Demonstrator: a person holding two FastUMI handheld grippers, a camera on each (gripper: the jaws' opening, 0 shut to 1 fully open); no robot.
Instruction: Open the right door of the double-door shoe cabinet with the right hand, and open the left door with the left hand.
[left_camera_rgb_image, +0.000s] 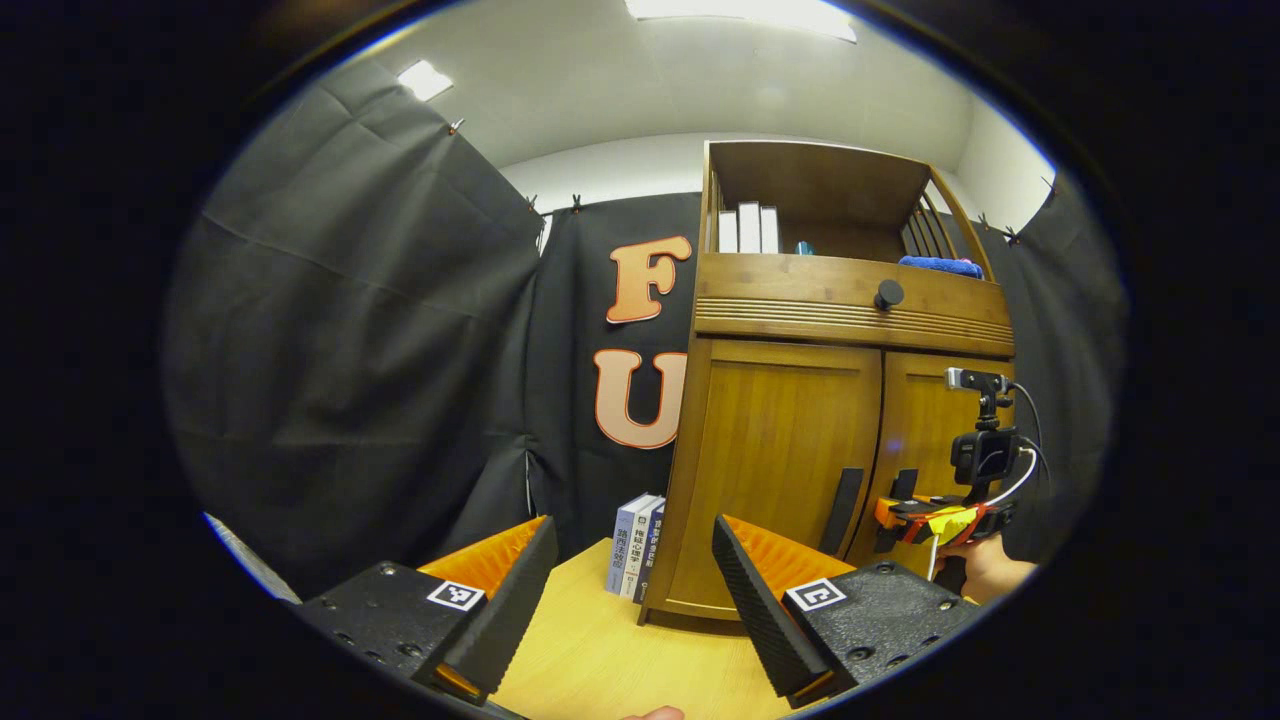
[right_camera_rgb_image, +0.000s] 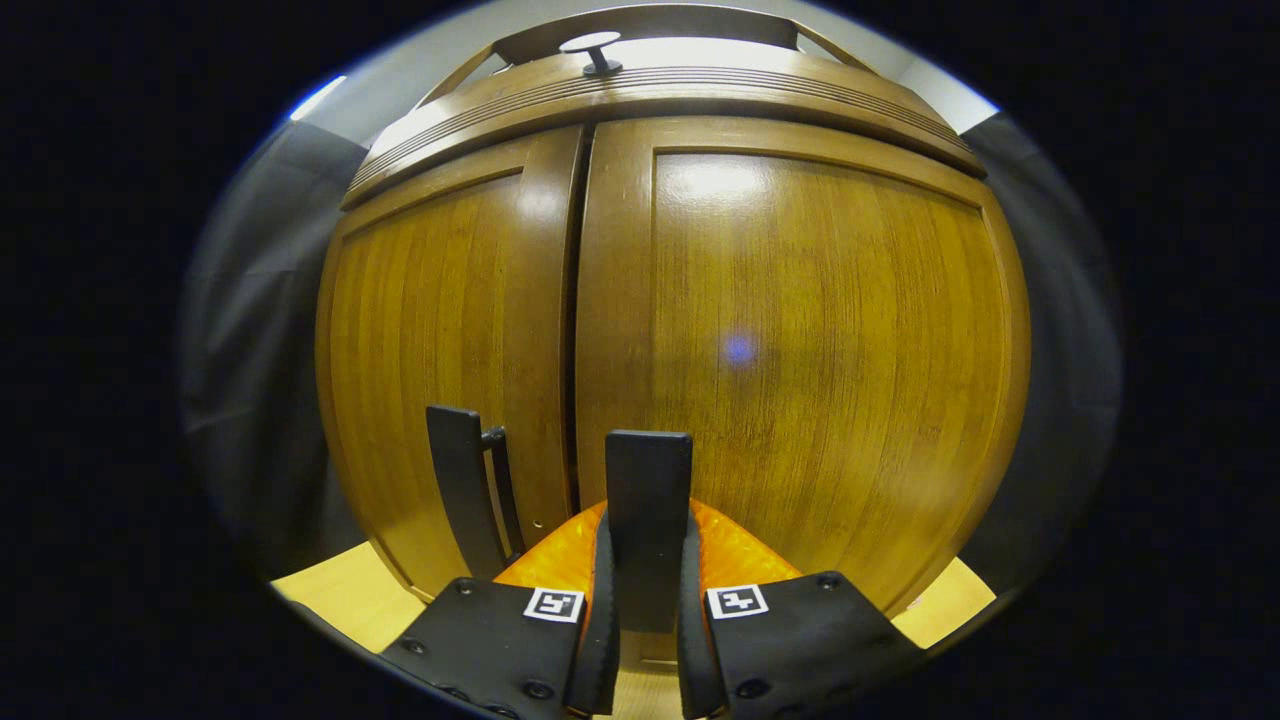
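brown wooden double-door shoe cabinet (left_camera_rgb_image: 790, 470): both doors shut; right gripper (right_camera_rgb_image: 645, 640) squeezes the right door's flat black handle (right_camera_rgb_image: 648, 500); left gripper (left_camera_rgb_image: 635, 600) wide open, holds nothing, well back over the bare yellow wooden table (left_camera_rgb_image: 590, 650)

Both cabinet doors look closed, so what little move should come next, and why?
Probably pull the right gripper straight back: its jaws are closed on the right door's handle, and the right door is shut. The left gripper hangs open, away from the cabinet.
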